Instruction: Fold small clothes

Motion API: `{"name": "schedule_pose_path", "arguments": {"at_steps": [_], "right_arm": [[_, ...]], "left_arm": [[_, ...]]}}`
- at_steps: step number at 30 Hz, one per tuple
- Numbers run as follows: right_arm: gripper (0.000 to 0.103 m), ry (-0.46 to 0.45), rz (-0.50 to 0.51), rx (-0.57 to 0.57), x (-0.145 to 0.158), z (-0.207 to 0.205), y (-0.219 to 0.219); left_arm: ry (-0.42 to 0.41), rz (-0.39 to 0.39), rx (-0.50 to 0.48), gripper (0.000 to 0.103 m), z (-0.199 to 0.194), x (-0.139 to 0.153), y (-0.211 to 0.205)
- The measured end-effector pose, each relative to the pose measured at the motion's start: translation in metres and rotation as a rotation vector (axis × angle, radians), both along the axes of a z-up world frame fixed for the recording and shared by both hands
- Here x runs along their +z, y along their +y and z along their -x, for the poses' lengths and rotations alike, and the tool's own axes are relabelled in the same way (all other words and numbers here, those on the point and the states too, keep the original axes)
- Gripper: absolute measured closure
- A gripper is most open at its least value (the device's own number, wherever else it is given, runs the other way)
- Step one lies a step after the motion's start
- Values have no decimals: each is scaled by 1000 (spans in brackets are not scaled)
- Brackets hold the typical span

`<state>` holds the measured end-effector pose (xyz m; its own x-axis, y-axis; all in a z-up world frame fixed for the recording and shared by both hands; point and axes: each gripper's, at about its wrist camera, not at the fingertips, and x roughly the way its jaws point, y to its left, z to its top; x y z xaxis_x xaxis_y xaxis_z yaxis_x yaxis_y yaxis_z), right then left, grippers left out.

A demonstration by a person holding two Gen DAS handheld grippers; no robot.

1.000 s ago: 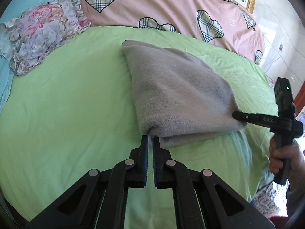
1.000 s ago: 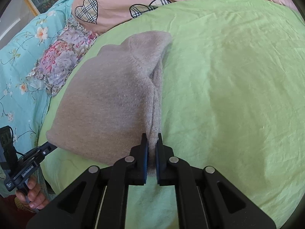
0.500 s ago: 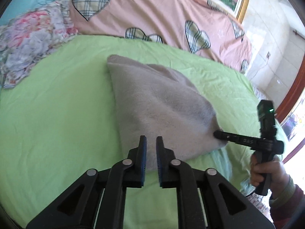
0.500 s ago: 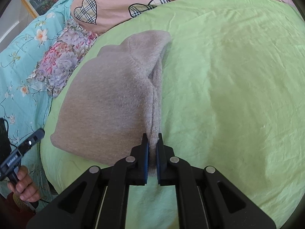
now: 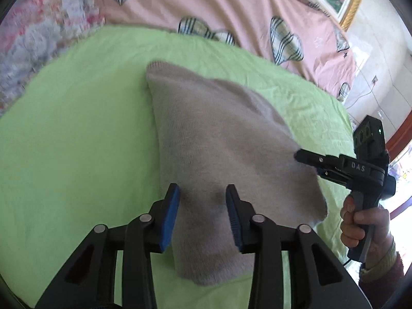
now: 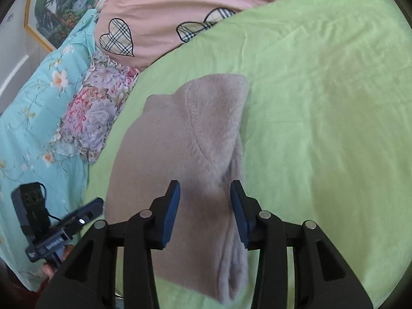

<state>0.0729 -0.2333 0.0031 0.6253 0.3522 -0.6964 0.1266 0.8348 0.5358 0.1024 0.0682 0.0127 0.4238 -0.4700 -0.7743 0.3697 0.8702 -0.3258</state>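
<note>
Now lying folded on the green bed sheet (image 6: 322,103): grey knit garment (image 5: 219,139), long axis running straight away from both claws. Left claw (image 5: 203,215) spread wide over the near left corner, right claw (image 6: 204,212) likewise wide over the near right edge, neither gripping. Equally near, judging by both views.

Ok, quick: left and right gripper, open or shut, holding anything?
Left gripper: open, holding nothing, above the sweater.
Right gripper: open, holding nothing, above the sweater's other near corner.
</note>
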Motion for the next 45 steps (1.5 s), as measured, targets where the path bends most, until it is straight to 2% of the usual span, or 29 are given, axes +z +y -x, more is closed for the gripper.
{"name": "schedule_pose_path", "arguments": {"at_steps": [1,2,4,6,8,10,12,13,16,20,22,24,27,29,32,34,45], "right_arm": [[82,11,-5,7,-2,-4,2],[86,18,8,10,-2,-7,3],[88,-26,46,15,10,-5,6],[89,-21,119,8,14,-6,5],[89,40,175,2,-4,-13,3],[88,51,147,-11,-16,-12,-1],[86,22,104,-28,-11,-7,-5],[82,8,83,-36,-7,-1,-8],[81,-23,108,-50,10,18,-8],[81,-82,104,-21,28,44,2],[81,-94,97,29,31,51,16],[81,-79,102,72,28,54,28],[81,-3,197,112,9,57,44],[85,79,335,98,-12,58,45],[89,60,287,75,-19,59,33],[94,66,295,63,-18,56,30],[97,42,250,45,-26,57,22]], "left_arm": [[22,-11,3,75,-3,-5,-1],[37,-14,2,77,-3,-9,-1],[35,-35,-6,81,2,-14,-2],[68,-75,-13,81,3,-28,-8],[50,-92,-15,81,6,-32,-11],[32,-95,-12,81,7,-26,-10],[18,-66,-2,80,11,-16,0],[8,-58,-4,81,15,-12,2],[-41,-32,-30,83,35,5,11],[-67,49,-114,82,56,18,10],[-72,17,-133,81,61,13,2],[-27,-44,-137,82,59,-6,-8],[5,-61,-128,82,58,-25,-11],[4,-48,-124,82,56,-25,-12],[7,-49,-110,82,56,-26,-15],[17,-40,-100,81,57,-27,-13],[-3,-47,-87,81,61,-32,-13]]}}
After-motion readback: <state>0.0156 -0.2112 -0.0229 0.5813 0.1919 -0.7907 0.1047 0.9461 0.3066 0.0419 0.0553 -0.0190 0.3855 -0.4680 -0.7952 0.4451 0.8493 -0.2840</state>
